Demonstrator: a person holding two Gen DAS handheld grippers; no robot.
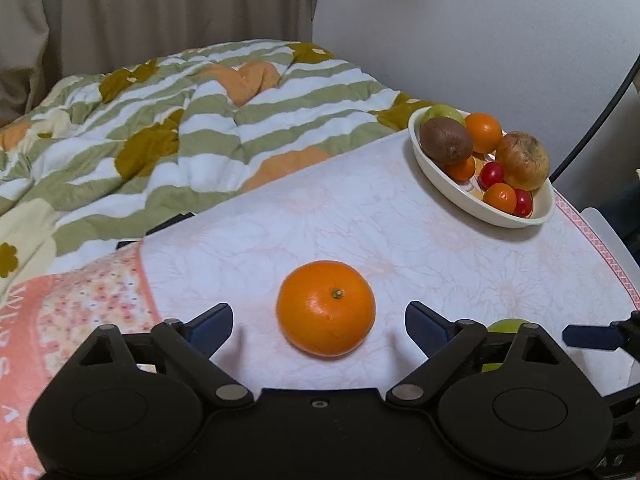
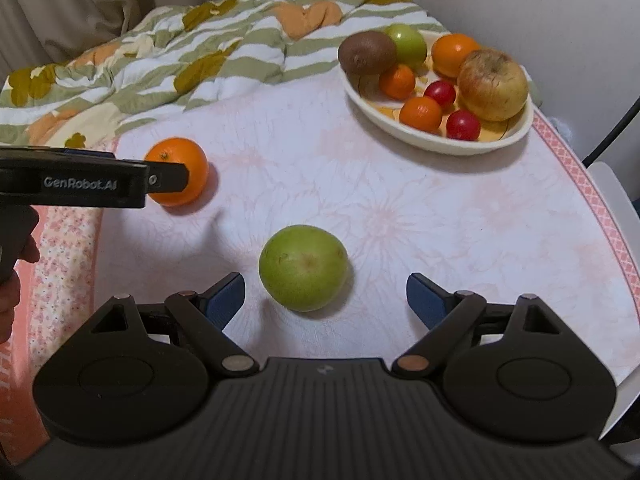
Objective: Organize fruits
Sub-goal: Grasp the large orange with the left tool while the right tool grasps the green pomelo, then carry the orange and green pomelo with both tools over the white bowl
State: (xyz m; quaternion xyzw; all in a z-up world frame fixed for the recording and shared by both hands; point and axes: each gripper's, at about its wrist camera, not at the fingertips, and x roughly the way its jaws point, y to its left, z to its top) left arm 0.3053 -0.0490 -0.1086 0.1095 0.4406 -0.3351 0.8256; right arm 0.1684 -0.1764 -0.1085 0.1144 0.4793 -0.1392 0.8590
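An orange [image 1: 326,307] lies on the pale floral tablecloth, just ahead of and between the fingers of my open left gripper [image 1: 319,322]. It also shows in the right wrist view [image 2: 182,170], partly behind the left gripper's finger. A green apple [image 2: 303,267] lies just ahead of my open right gripper [image 2: 325,295]. Only its edge shows in the left wrist view [image 1: 505,326]. A cream oval bowl [image 1: 452,188] [image 2: 440,142] at the far right holds a kiwi, a green apple, a brownish apple, small oranges and red cherry tomatoes.
A striped green, white and orange quilt [image 1: 180,128] lies behind the table. The tablecloth's pink edge [image 2: 592,196] runs along the right side. A black cable [image 1: 600,116] hangs by the white wall. A white chair part [image 2: 616,192] stands at the right.
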